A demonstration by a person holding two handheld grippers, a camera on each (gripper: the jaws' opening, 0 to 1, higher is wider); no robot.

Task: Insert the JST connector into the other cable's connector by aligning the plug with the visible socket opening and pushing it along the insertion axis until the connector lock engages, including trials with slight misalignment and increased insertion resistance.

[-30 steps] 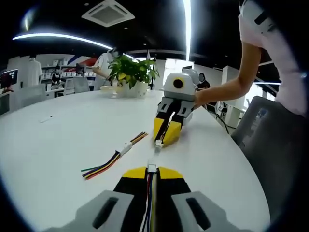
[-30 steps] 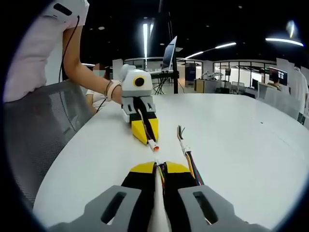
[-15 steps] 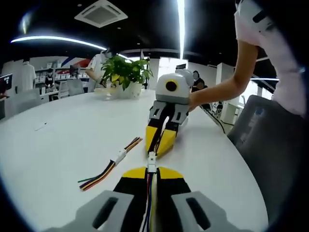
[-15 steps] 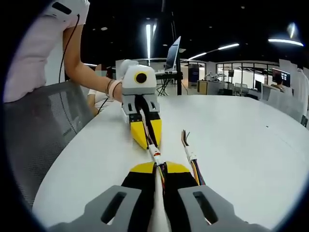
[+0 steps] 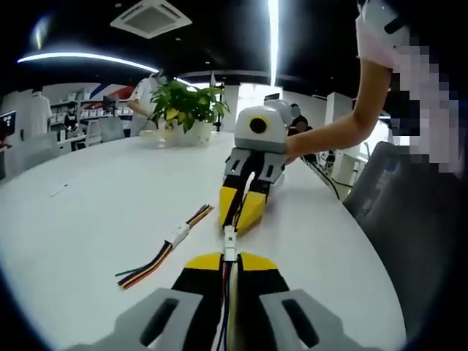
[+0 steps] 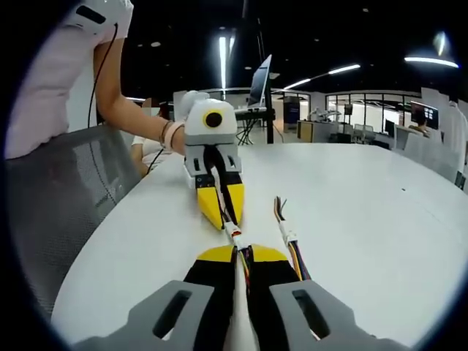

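In the left gripper view my left gripper (image 5: 229,257) is shut on a multicoloured cable whose white connector (image 5: 229,251) sticks out past the yellow tips. Facing it, my right gripper (image 5: 238,224) is shut on the other cable, and its white plug (image 5: 229,235) meets that connector end to end. The right gripper view has the same joint (image 6: 234,234) between my right gripper (image 6: 240,253) and my left gripper (image 6: 222,219). I cannot tell whether the lock has caught. Both grippers hover low over the white table (image 5: 88,205).
A spare cable with a white connector (image 5: 174,237) lies on the table beside the grippers, also in the right gripper view (image 6: 289,238). A potted plant (image 5: 187,108) stands far back. A grey chair (image 6: 62,197) and the person's arm (image 6: 124,110) border the table edge.
The two grippers have closed the gap between them. The plug and the socket, apart a second ago, now touch end to end.
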